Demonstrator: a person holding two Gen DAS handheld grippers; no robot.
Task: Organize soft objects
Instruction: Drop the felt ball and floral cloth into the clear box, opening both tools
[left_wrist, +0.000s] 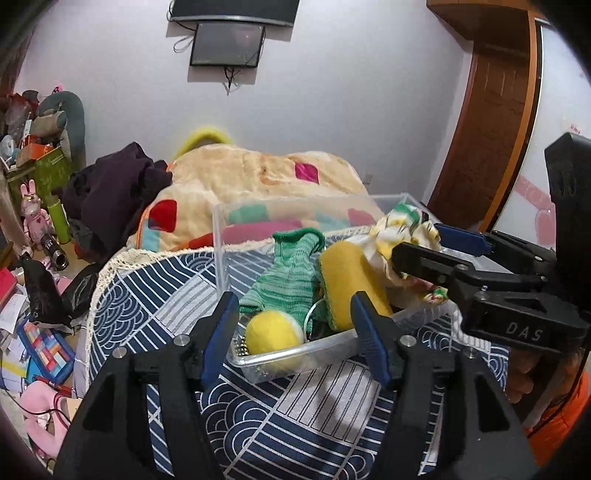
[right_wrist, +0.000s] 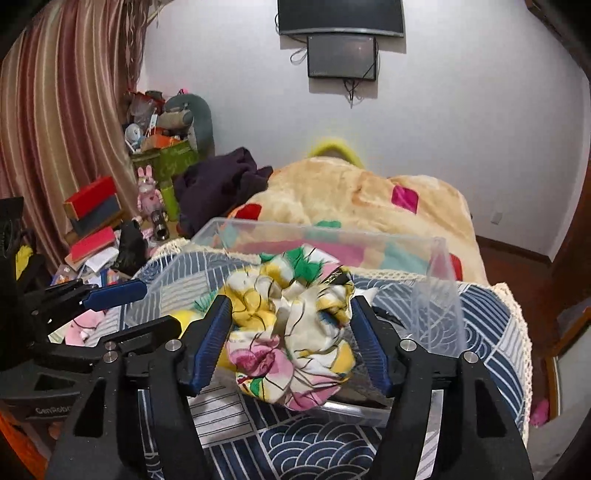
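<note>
A clear plastic box (left_wrist: 334, 341) sits on the blue patterned tablecloth (left_wrist: 155, 299). It holds a green knit glove (left_wrist: 286, 278), a yellow sponge roll (left_wrist: 349, 280) and a yellow ball (left_wrist: 273, 334). My left gripper (left_wrist: 295, 332) is open and empty at the box's near rim. My right gripper (right_wrist: 290, 341) has its jaws wide apart around a floral cloth (right_wrist: 291, 332) over the box (right_wrist: 439, 302); the cloth looks loose between them. It also shows in the left wrist view (left_wrist: 417, 240), reaching in from the right with the cloth (left_wrist: 397, 230) at its tips.
A bed with a cream patchwork blanket (left_wrist: 258, 177) and dark clothes (left_wrist: 114, 192) lies behind the table. Cluttered floor and toys (left_wrist: 33, 218) are at the left. A wooden door (left_wrist: 487, 122) is at the right. Screens (left_wrist: 227, 44) hang on the wall.
</note>
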